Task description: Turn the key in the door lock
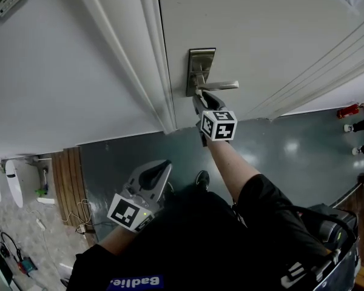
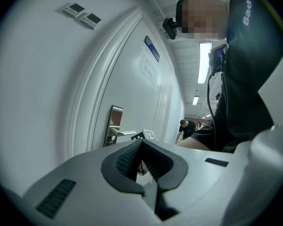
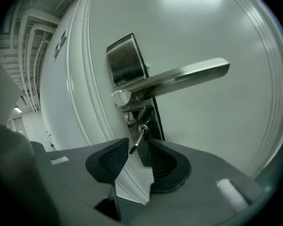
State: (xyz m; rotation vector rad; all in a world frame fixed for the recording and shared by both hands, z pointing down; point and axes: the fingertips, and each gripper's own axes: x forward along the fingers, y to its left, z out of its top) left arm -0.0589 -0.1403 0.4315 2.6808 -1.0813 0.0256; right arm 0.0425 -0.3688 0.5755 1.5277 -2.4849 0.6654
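Lock plate: a tall, rectangular brushed-steel lock plate (image 1: 200,65) is fixed to a white panelled door (image 1: 261,23), close to the door's edge.
Lever handle: a flat brushed-steel lever handle (image 3: 184,76) springs from the middle of the lock plate and runs level, away from the door's edge.
Key: a thin silver key (image 3: 138,139) sticks out of the lower part of the lock plate, just under the lever handle. Its free end tilts downward, and a small ring sits where it meets the plate.
Right gripper: the grey right gripper (image 3: 137,150), with black ribbed pads (image 3: 162,160), is held up to the lower part of the lock plate. Its marker cube (image 1: 219,125) shows just below the plate in the head view.
Right jaws: spread wide, one on each side of the key. The key stands in the gap and neither pad is seen to press on it.
Left gripper: the pale grey left gripper (image 1: 162,167) hangs well below the lock plate, off towards the frame side and well apart from the key.
Left jaws: the tips meet, with nothing pinched between them.
Frame: a white moulded door frame (image 1: 127,59) runs alongside the lock plate, on the side away from the lever's free end.
Floor: a glossy dark green floor (image 1: 303,150) lies below the lock plate.
Wall panels: two small white control panels (image 2: 84,14) sit on the wall beyond the frame, higher than the lock plate.
Bystander: a person in dark clothes (image 2: 185,127) bends over far down the corridor, past the lock plate.
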